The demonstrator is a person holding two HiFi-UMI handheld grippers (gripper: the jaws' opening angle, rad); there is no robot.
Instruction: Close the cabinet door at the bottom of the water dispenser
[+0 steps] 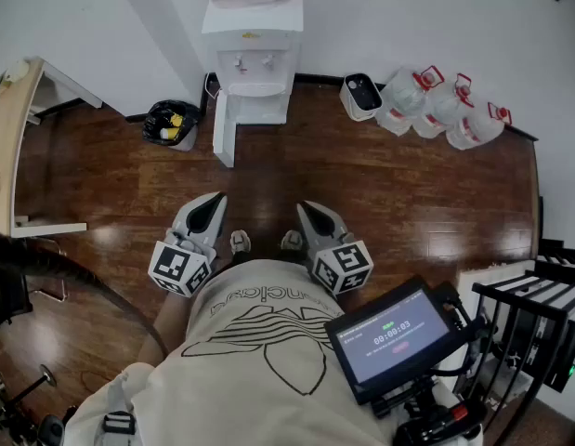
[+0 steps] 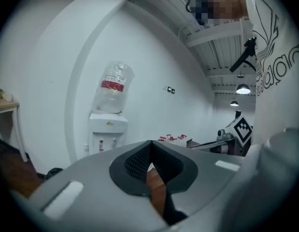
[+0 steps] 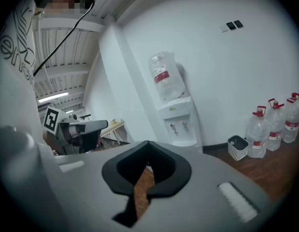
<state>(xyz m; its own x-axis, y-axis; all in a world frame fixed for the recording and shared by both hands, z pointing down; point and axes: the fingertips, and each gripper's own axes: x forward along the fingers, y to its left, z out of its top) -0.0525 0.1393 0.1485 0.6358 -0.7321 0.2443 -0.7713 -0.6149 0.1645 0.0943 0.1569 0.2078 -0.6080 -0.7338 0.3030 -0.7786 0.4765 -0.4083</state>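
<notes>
- Cabinet door (image 1: pixel 223 130) is seen standing open at the foot of the water dispenser (image 1: pixel 253 45), which is set at the far edge of the floor against the white wall.
- The door is swung out toward the person, roughly square to the dispenser's front. It appears hinged on the left side of the cabinet, with its free edge nearest the person.
- The left claw (image 1: pixel 216 201) and the right claw (image 1: pixel 305 208) are held close to the body, well apart from the dispenser.
- In the left gripper view the left claw (image 2: pixel 149 143) is seen with its jaws together at the tips and nothing between them; only floor shows through the gap lower down.
- The same is seen of the right claw (image 3: pixel 147 143) in the right gripper view: jaws together, nothing gripped.
- The door itself cannot be made out in either gripper view.
- The panel is judged thin, stiff and light, likely to swing easily on its hinges.
- Its smooth face is judged slippery for pinching, so no grasp is thought needed.
- A push with closed jaws on the flat outer face, near the free edge and away from the hinge, is judged best.
- A gentle push is advised, since a bottle is carried on top of the dispenser.
</notes>
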